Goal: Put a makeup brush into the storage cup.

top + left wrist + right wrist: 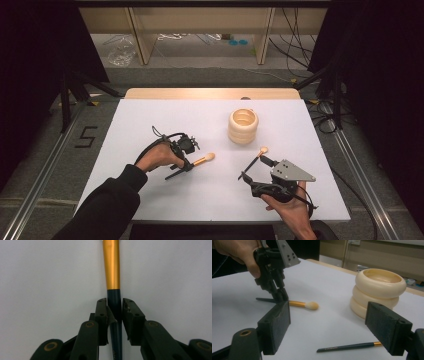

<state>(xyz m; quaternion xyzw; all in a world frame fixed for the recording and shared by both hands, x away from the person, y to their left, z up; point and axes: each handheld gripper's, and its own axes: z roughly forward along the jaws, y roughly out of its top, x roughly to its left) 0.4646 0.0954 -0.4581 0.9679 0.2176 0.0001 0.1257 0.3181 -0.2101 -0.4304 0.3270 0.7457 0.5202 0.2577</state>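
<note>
Nearest, at five o'clock on the white table (150, 200): right gripper (253, 167), jaws spread wide, a second brush (254, 162) lying between them, untouched. At nine o'clock: left gripper (186, 162), jaws narrowed around the gold-banded makeup brush (204, 160), seemingly pinching its dark handle. Farther, at one o'clock: ridged cream holder (243, 126), upright.

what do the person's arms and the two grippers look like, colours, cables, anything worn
Both grippers are black, two-jawed tools with flat rectangular dark pads. The right gripper carries a grey three-cornered plate with small holes on top; the left gripper has one too, seen in the right gripper view. Brass-coloured pivot rivets show on the jaw arms. Thin black cables loop from each. The left arm wears a black long sleeve.
</note>
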